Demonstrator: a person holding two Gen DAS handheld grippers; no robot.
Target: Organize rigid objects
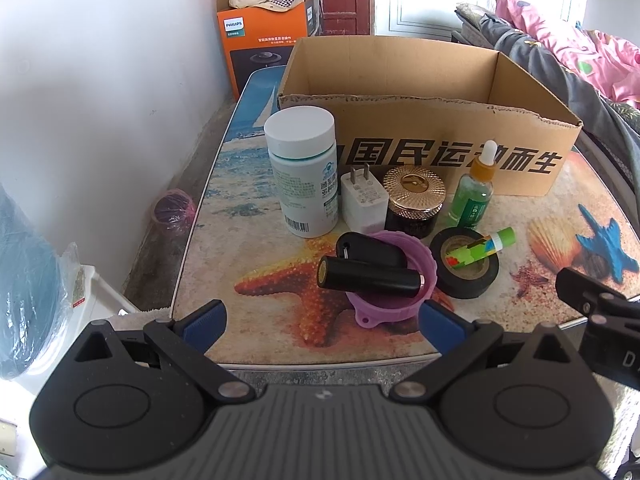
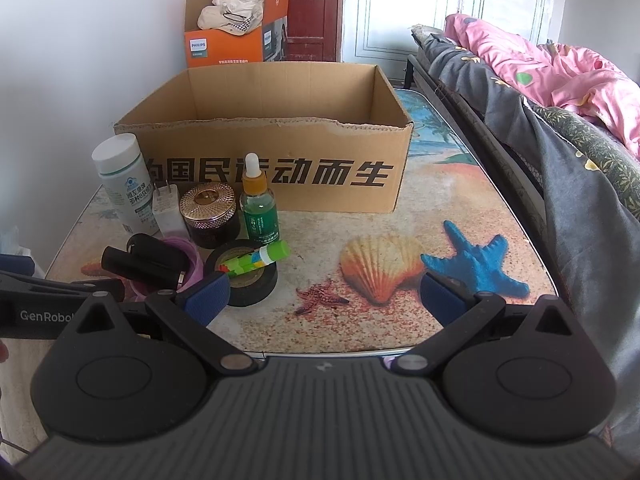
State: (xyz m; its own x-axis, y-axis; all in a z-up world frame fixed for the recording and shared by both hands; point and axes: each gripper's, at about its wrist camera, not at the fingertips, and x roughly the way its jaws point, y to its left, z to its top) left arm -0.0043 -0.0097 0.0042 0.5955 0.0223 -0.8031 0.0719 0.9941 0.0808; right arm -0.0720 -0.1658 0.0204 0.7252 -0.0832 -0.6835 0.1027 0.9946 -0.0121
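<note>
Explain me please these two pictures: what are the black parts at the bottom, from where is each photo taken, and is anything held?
A person holds one pair of tongs in each hand, with a camera on each looking forward along the blue fingers. One picture is from the left tongs, the other from the right tongs. Both are open and hold nothing.

On the beach-print table stands an open cardboard box. Before it: a white pill bottle, a white charger plug, a gold-lidded jar, a green dropper bottle, a black tape roll with a green tube lying in it, and a purple cup with a black cylinder across it.
</note>
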